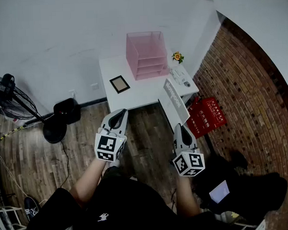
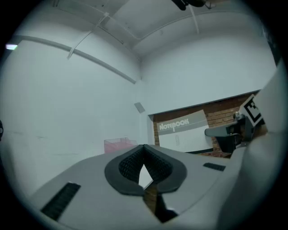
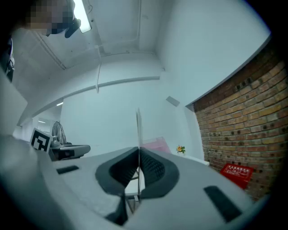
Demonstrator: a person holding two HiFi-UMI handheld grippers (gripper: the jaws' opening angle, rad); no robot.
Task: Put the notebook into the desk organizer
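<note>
A grey and white notebook [image 1: 174, 101] stands on edge in the air in front of the white desk [image 1: 143, 94], with my right gripper [image 1: 179, 128] shut on its lower edge. In the right gripper view the notebook [image 3: 138, 134] shows as a thin upright sheet pinched between the pads. The pink desk organizer [image 1: 146, 55] stands at the back of the desk; it also shows in the left gripper view [image 2: 118, 144]. My left gripper [image 1: 118, 114] is held up beside the right one, jaws shut [image 2: 144, 167] with nothing between them. From there the notebook's cover [image 2: 184, 132] is in view.
A small dark picture frame [image 1: 119, 83] lies on the desk's left part. A little potted flower [image 1: 177, 56] and small items stand at its right end. A red crate [image 1: 208, 115] sits by the brick wall. A fan [image 1: 14, 101] and black bin [image 1: 66, 110] stand at the left.
</note>
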